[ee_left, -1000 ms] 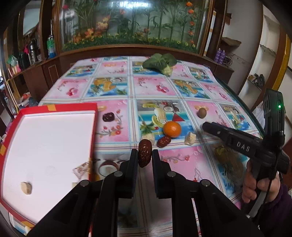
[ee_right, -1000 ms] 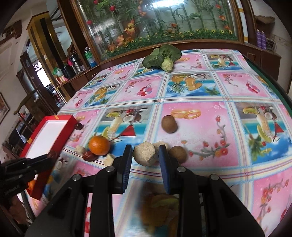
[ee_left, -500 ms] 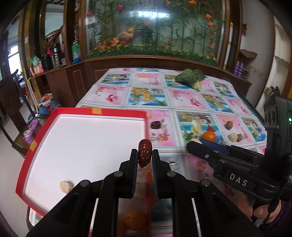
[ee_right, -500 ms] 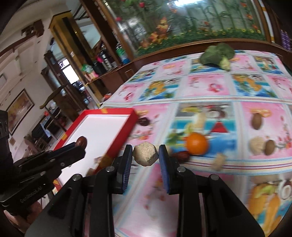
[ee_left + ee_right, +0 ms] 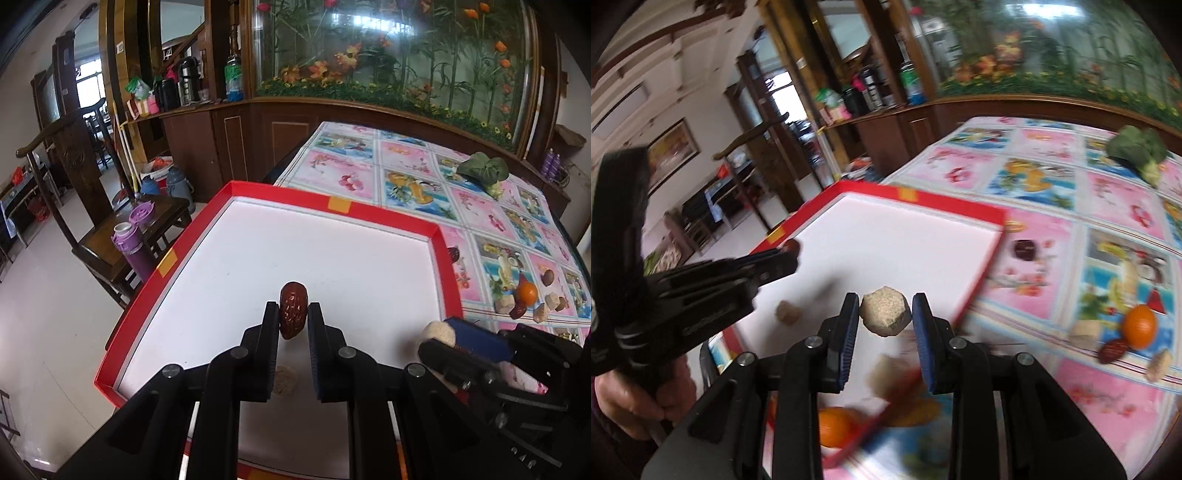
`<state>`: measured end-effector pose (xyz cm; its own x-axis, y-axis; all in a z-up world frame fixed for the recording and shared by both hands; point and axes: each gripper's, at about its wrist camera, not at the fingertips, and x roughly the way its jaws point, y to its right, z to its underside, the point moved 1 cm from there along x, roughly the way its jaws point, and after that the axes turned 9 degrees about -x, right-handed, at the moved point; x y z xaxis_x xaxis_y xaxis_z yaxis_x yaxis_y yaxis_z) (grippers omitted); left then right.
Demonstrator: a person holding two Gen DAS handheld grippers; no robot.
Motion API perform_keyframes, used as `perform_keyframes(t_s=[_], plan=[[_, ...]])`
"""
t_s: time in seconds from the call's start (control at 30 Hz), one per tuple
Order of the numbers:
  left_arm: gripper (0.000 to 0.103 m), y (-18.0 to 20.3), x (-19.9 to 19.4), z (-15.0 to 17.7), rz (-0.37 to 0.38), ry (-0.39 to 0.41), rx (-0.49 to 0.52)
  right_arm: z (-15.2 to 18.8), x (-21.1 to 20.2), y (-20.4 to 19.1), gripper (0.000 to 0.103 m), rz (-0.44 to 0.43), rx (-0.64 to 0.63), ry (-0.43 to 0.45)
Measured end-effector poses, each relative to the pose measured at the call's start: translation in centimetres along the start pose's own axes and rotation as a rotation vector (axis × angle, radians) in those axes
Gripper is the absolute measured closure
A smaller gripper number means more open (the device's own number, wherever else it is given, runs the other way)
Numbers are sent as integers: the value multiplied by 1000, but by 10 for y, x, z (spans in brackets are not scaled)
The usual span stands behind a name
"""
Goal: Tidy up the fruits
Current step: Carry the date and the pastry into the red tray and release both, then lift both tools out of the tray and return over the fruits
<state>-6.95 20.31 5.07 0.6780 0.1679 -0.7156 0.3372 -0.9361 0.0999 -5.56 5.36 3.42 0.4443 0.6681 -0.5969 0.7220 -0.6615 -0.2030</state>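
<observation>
purple bottle (image 5: 133, 249), wooden chair (image 5: 79, 155)

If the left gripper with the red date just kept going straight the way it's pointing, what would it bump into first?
Most likely the white floor of the red tray. The left gripper, shut on the red date, points forward and down over the tray, and nothing else shows along that line. Depth is hard to judge here.

The red tray (image 5: 445, 258) floor lies mostly bare, only a tan lump (image 5: 788, 312) near its front edge.
</observation>
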Motion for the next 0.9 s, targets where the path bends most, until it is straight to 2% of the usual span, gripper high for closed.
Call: perform_keyframes(t_s=[0.17,0.47,0.6,0.63,0.73,0.83,0.9], plan=[[89,-5,5,4,-10,-14,9,4,19,-20,71,-44,-33,-45],[89,-6,16,13,-36,-60,23,12,35,-25,70,-48,-35,-112],[87,-7,19,16,-57,-83,15,13,33,-28,70,-39,-53,-114],[85,-7,19,16,-59,-87,13,13,33,-28,70,-42,-52,-116],[49,-7,16,16,-72,-93,6,13,28,-23,70,-56,-35,-108],[46,-2,10,16,-70,-85,12,10,16,-13,62,-71,-2,-65],[43,3,7,17,-60,-90,19,9,5,-4,60,-62,13,-24]])
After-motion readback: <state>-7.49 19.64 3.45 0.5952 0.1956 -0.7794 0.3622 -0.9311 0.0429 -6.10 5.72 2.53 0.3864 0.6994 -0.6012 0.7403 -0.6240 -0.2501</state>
